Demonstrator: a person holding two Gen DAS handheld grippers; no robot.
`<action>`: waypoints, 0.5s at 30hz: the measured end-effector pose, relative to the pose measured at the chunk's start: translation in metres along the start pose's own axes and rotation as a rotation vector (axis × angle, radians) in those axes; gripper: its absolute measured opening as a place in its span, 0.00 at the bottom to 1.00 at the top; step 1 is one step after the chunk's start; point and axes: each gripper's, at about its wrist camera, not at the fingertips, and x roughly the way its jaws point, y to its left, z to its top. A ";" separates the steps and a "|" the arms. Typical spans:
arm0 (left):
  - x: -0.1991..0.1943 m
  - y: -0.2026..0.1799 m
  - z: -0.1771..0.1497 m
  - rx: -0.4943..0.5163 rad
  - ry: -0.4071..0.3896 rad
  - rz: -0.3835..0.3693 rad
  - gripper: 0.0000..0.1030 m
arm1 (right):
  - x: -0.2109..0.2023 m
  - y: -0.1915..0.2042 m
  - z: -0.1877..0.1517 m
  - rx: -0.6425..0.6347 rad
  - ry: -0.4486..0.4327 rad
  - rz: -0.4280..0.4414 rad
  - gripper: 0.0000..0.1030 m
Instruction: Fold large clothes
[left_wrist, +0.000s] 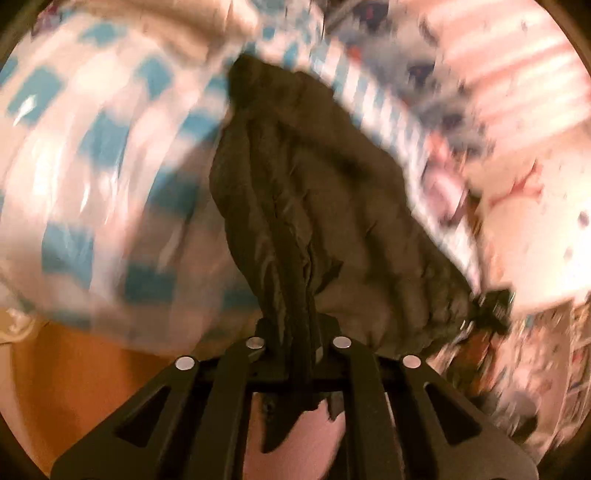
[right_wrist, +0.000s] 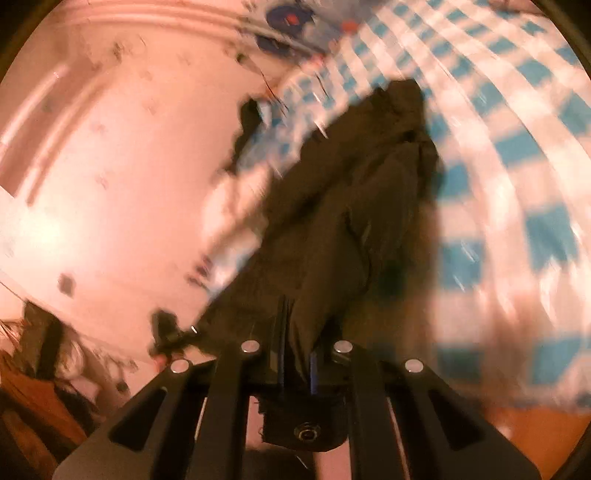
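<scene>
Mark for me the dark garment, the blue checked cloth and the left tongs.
dark garment (left_wrist: 314, 206): left wrist view, middle of the bunched fabric.
blue checked cloth (left_wrist: 110, 147): left wrist view, a blue square.
left tongs (left_wrist: 299, 339): left wrist view, between the tips.

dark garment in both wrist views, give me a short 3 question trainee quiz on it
1. True or false: both the left gripper and the right gripper have their jaws closed on the dark garment.
2. What pattern is on the cloth under the garment? A) blue and white check B) plain green C) red dots
3. Fill in: in the left wrist view, the other gripper shows at the garment's lower ____ edge.

Key
1. True: fabric is bunched between each pair of jaws.
2. A
3. right
</scene>
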 end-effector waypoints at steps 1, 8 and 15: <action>0.010 0.009 -0.008 0.002 0.048 0.016 0.13 | 0.004 -0.017 -0.009 0.026 0.035 -0.020 0.18; 0.018 0.083 -0.036 -0.146 -0.001 -0.067 0.64 | -0.004 -0.095 -0.023 0.192 0.018 0.064 0.76; 0.036 0.108 -0.037 -0.194 -0.003 -0.148 0.77 | 0.030 -0.102 -0.036 0.173 0.115 0.025 0.81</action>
